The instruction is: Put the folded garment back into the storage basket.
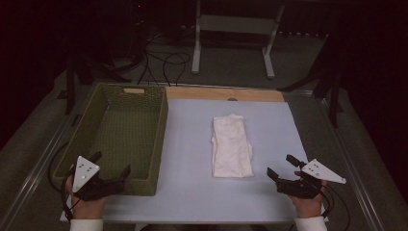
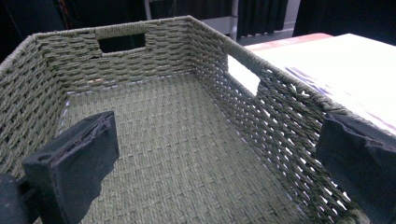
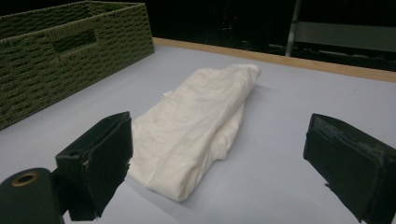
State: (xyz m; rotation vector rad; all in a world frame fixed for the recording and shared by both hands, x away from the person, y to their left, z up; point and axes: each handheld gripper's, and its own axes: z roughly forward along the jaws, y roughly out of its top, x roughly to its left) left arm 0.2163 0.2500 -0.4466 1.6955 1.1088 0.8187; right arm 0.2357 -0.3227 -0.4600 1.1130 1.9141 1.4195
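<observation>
Folded cloth and basket on tabletop, both grippers empty.

High view: white cloth (image 1: 232, 146) lies folded mid-tabletop (image 1: 192, 192), right of the green basket (image 1: 161, 125), likely staged for loading; left gripper (image 1: 112, 166) over the basket's near corner, right gripper (image 1: 282, 168) near the cloth.
Left gripper view: jaws wide, aimed into the bare basket (image 2: 154, 140).
Right gripper view: jaws wide, nothing between them, facing the cloth (image 3: 196, 121) for a grasp.
</observation>
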